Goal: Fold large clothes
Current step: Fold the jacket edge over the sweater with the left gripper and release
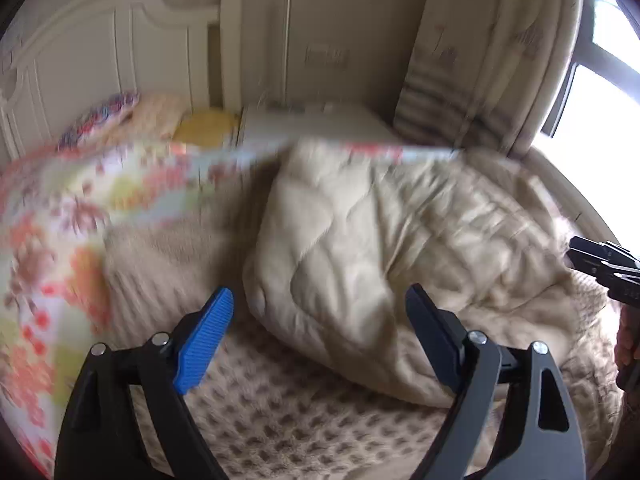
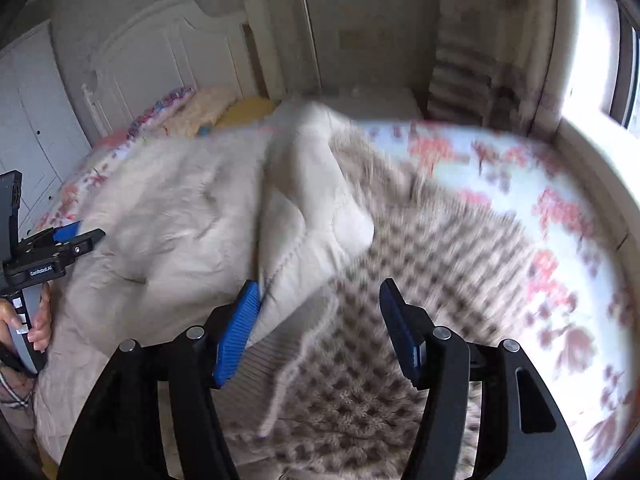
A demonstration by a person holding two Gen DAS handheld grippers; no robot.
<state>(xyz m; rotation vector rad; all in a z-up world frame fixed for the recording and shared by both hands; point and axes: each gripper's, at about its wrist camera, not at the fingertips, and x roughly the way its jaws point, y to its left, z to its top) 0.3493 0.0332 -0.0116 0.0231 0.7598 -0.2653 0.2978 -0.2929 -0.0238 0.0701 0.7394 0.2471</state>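
A large beige quilted garment [image 1: 360,248] with a brown checked knit part [image 1: 280,408] lies bunched on the bed; it also shows in the right wrist view [image 2: 176,216], its checked part [image 2: 432,264] to the right. My left gripper [image 1: 320,312] is open and empty, just above the garment's near fold; it also shows in the right wrist view [image 2: 76,240]. My right gripper [image 2: 320,304] is open and empty, its jaws straddling the seam between quilted and checked cloth. Its tip shows at the left wrist view's right edge [image 1: 600,264]. Both views are motion-blurred.
A floral bedsheet [image 2: 540,208] covers the bed, also seen at left [image 1: 52,216]. Pillows [image 1: 132,120] and a yellow cushion [image 1: 208,128] lie by the white headboard [image 1: 100,48]. A striped curtain [image 1: 460,80] and bright window [image 1: 600,92] are at right.
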